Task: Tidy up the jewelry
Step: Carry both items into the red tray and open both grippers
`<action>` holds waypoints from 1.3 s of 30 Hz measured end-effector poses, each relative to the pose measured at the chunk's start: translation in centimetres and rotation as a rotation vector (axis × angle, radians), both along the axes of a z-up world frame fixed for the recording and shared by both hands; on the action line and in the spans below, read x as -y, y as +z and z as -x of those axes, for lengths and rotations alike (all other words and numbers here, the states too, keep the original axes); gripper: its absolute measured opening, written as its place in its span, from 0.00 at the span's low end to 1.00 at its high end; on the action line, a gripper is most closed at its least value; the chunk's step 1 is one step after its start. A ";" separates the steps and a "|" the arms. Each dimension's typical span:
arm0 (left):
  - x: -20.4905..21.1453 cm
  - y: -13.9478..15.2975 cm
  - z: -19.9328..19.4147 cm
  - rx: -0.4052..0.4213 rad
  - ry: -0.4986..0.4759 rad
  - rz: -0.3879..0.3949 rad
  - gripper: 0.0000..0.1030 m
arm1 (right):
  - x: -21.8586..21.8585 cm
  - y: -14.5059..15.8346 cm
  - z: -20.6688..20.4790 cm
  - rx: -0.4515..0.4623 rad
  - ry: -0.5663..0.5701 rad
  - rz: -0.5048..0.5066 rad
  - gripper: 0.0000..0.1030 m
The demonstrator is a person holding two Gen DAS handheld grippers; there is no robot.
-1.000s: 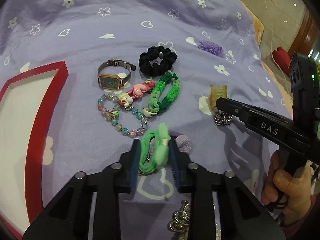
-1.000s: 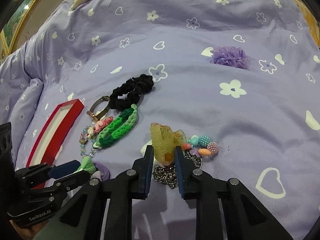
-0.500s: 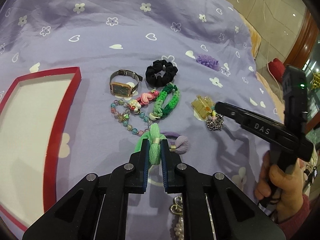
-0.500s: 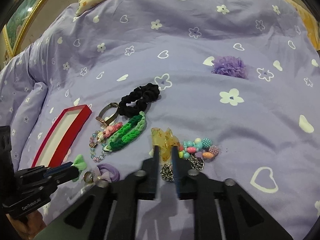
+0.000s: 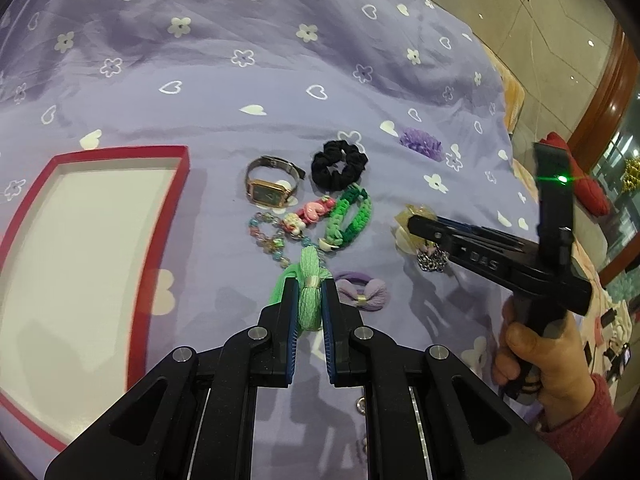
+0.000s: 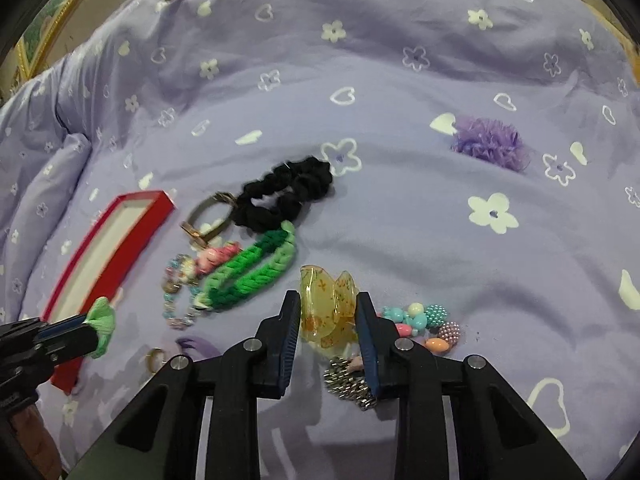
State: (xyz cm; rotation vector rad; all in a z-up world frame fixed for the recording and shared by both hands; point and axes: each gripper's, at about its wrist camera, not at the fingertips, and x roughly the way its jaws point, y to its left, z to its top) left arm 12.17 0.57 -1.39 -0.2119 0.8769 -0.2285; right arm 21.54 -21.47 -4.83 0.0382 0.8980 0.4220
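My left gripper (image 5: 307,286) is shut on a light green hair tie (image 5: 310,264) and holds it just above the purple bedspread; the right wrist view has it at the lower left (image 6: 100,322). A red-rimmed box (image 5: 178,200) with a white inside lies to its left. My right gripper (image 6: 328,304) straddles a translucent yellow hair claw (image 6: 326,308) that rests on the bedspread. Its jaws are opening, with a slim gap showing at the left pad. A hand with a red sleeve (image 5: 548,364) holds the right gripper (image 5: 416,224).
On the bedspread lie a watch (image 5: 268,192), a black scrunchie (image 5: 339,164), a green braided bracelet (image 5: 348,216), a bead bracelet (image 5: 264,236), a purple bow tie (image 5: 360,290), a purple fluffy clip (image 6: 488,144), a silver chain (image 6: 348,380) and pastel beads (image 6: 424,320). The bed's edge runs along the right.
My left gripper closed on the green hair tie and lifted it back toward the box side. My right gripper drew back, then came around the yellow claw with wider jaws.
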 end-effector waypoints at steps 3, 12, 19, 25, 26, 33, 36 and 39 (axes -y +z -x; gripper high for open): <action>-1.3 0.5 0.4 0.012 0.025 -0.002 0.09 | -0.6 1.1 0.9 0.007 0.025 -0.031 0.27; -7.2 1.2 0.9 0.023 0.142 -0.015 0.09 | -6.8 3.4 2.7 0.015 0.152 -0.119 0.27; -12.3 1.2 0.8 0.016 0.229 -0.034 0.09 | -13.0 4.1 2.7 0.004 0.247 -0.167 0.27; -15.8 0.3 -0.7 -0.006 0.278 -0.045 0.09 | -18.2 4.3 1.9 0.001 0.322 -0.180 0.27; -16.3 0.1 -1.0 -0.011 0.282 -0.042 0.09 | -18.9 4.2 1.7 -0.004 0.330 -0.180 0.27; -20.0 -2.2 -4.8 -0.075 0.323 -0.039 0.09 | -24.0 2.5 -0.9 -0.032 0.378 -0.142 0.27; -21.1 -2.9 -6.4 -0.096 0.336 -0.041 0.09 | -25.6 1.5 -2.2 -0.047 0.391 -0.114 0.27; -21.6 -3.9 -7.9 -0.129 0.339 -0.048 0.09 | -26.8 0.6 -3.2 -0.061 0.404 -0.083 0.27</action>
